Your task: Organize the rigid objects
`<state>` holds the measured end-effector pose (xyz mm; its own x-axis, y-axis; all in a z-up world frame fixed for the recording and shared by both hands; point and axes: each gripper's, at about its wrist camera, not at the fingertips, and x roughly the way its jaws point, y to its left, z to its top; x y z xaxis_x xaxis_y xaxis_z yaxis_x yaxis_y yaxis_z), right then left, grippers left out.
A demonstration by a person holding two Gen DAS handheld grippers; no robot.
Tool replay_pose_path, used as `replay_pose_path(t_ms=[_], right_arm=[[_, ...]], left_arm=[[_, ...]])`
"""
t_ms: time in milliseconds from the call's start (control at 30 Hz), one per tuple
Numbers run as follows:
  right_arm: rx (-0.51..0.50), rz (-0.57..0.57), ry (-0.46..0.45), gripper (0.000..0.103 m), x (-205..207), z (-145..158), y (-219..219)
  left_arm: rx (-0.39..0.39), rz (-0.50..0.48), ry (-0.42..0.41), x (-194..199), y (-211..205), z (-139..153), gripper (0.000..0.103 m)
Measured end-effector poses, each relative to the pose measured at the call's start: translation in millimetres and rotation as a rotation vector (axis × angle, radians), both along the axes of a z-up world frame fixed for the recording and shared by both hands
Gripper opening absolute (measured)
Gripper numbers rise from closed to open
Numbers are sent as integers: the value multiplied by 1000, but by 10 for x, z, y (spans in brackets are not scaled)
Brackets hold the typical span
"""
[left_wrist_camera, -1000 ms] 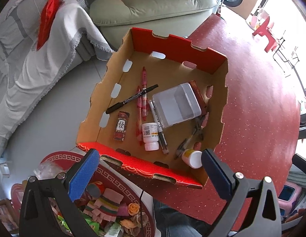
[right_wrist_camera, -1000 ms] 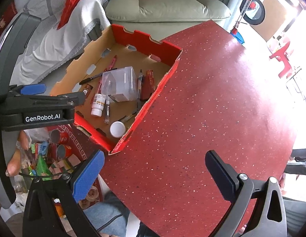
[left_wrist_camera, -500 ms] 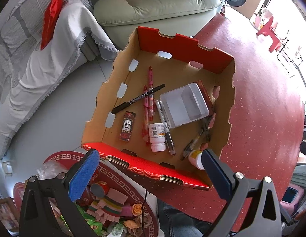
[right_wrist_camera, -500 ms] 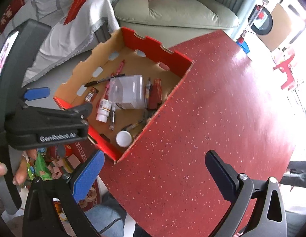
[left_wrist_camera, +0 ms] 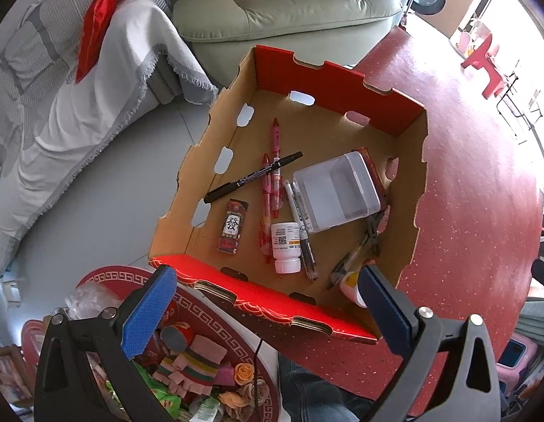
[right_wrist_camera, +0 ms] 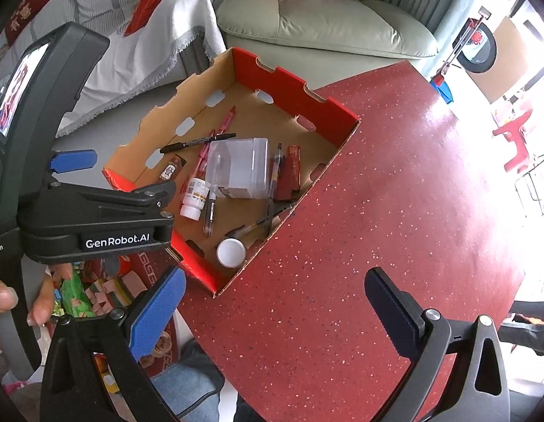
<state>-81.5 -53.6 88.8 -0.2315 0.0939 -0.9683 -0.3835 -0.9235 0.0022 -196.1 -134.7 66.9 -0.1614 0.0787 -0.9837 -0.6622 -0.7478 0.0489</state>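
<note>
Left tongs [left_wrist_camera: 265, 311] gape empty above cardboard box [left_wrist_camera: 342, 66]; pens, bottle, container inside.

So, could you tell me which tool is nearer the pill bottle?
Left. The left tool hovers at the box's near wall, just short of the pill bottle; the right tool is over the table.

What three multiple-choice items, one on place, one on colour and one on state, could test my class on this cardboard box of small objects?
1. Where does the black marker pen lie?
A. across the pink pens
B. inside the clear tub
C. on the table

2. What colour is the table top?
A. green
B. speckled red
C. white

3. How stands the left gripper?
A. shut on a pen
B. shut on nothing
C. open

Key: 1 A, the marker crosses the pink pens in the red-edged cardboard box; 2 B, red with pale flecks; 3 C, its blue pads are spread wide and hold nothing.
</note>
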Motion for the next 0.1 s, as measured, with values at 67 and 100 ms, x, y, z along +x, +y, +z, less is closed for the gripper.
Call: replay_pose_path(t_ms=[67,100], right_arm=[[0,4,-1,103,-13,-4,-2],[1,5,-1,103,-19,-5,0]], left_arm=[[19,8,-8,-16,-12,9,103],[24,7,-9,-19,-12,14,103]])
